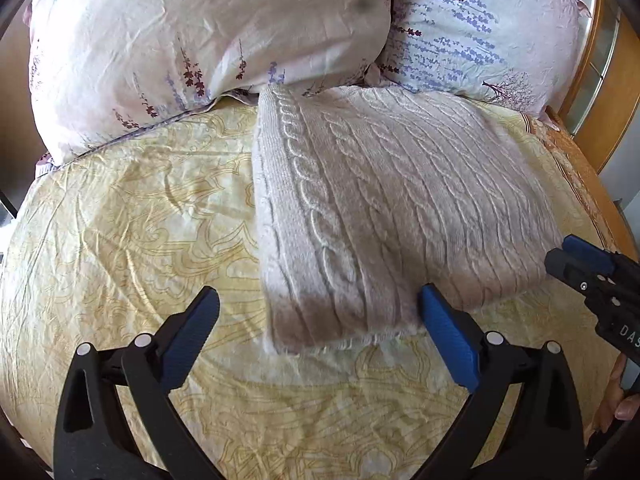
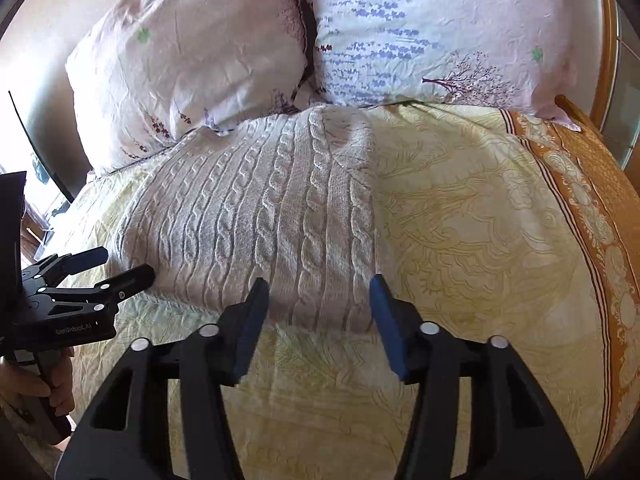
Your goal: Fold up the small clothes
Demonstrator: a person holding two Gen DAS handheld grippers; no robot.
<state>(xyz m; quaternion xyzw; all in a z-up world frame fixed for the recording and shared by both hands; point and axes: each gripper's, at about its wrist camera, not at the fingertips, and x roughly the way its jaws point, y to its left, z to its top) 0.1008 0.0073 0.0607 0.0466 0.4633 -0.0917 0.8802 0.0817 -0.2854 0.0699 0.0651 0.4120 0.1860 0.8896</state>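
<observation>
A white cable-knit sweater (image 1: 392, 200) lies folded into a rectangle on the yellow patterned bedspread (image 1: 140, 220), its far end against the pillows. It also shows in the right wrist view (image 2: 260, 208). My left gripper (image 1: 320, 304) is open and empty, its fingers straddling the sweater's near left corner. My right gripper (image 2: 320, 292) is open and empty at the sweater's near right corner. The right gripper also shows at the right edge of the left wrist view (image 1: 580, 260). The left gripper shows at the left of the right wrist view (image 2: 120, 268).
Two pale floral pillows (image 1: 200, 40) (image 1: 480, 32) lean at the head of the bed. They also show in the right wrist view (image 2: 188, 60) (image 2: 440, 28). An orange patterned border (image 2: 592, 200) runs along the bedspread's right side beside a wooden bed frame (image 2: 608, 60).
</observation>
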